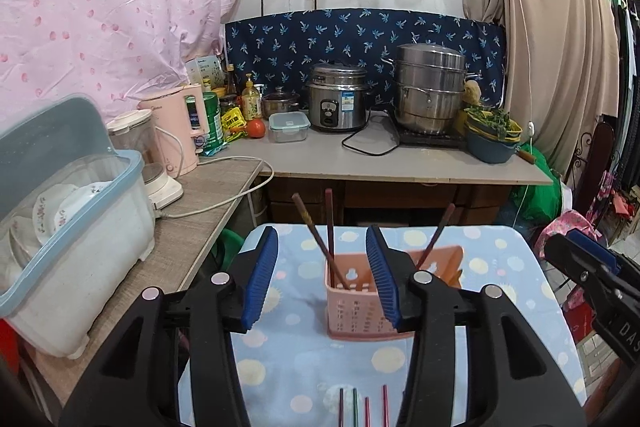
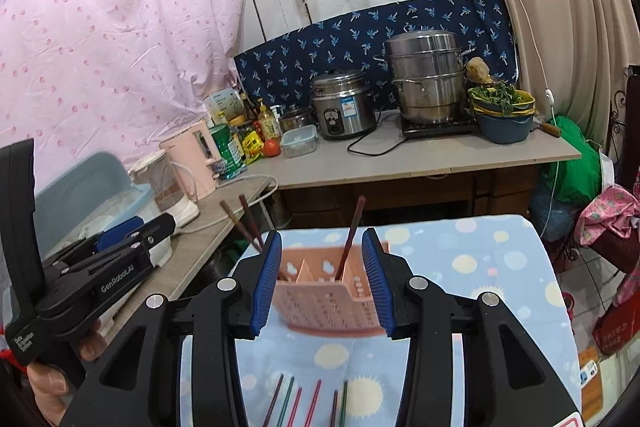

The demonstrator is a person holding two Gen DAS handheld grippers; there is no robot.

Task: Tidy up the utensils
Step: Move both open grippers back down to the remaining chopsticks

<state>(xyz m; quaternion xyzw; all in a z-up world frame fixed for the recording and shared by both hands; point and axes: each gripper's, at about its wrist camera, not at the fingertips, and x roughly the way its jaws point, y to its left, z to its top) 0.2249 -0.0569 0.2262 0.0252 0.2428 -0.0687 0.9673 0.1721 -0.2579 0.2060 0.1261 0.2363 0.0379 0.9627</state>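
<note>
Left wrist view: the left gripper (image 1: 326, 269) and right gripper (image 2: 322, 277) hover part-open and empty before the pink holder (image 1: 360, 303) (three chopsticks inside) on the cloth-covered desk (image 1: 520, 307).

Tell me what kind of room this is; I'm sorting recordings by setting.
Most likely a small, makeshift home kitchen. A rice cooker and a stacked steel steamer pot stand on the counter, beside a covered dish rack holding plates.
</note>
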